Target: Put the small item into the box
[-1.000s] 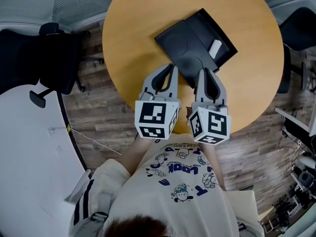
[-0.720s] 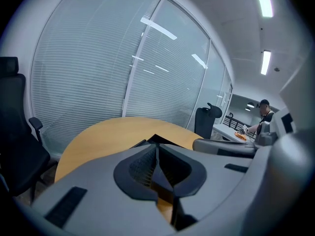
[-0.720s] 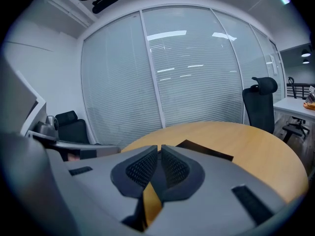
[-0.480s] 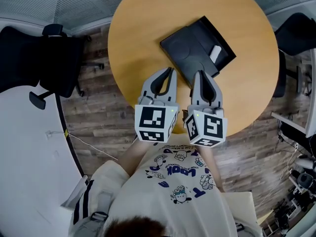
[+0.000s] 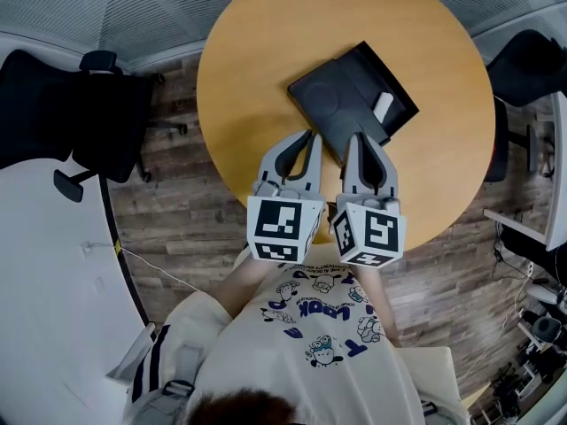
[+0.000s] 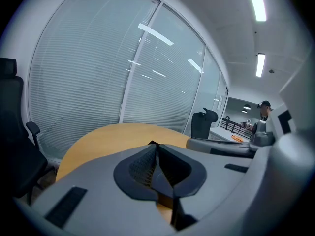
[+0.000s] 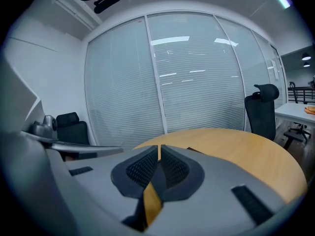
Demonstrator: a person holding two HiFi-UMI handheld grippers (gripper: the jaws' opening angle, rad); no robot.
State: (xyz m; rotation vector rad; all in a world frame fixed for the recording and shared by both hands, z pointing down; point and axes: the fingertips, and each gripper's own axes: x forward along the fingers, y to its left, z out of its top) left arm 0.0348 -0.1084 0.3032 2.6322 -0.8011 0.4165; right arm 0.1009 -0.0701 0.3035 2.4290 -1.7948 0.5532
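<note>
Small item (image 5: 384,107) in the box (image 5: 328,96) at upper centre; my left gripper (image 5: 309,135) and right gripper (image 5: 353,137) just below, fingers together, empty.

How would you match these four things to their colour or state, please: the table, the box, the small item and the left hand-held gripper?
Things:
1. table
2. box
3. small item
4. left hand-held gripper

Colour or state:
a. white
b. shut, nothing between its jaws
c. tan wood
d. black

Pairs: 1-c, 2-d, 3-a, 4-b
</note>
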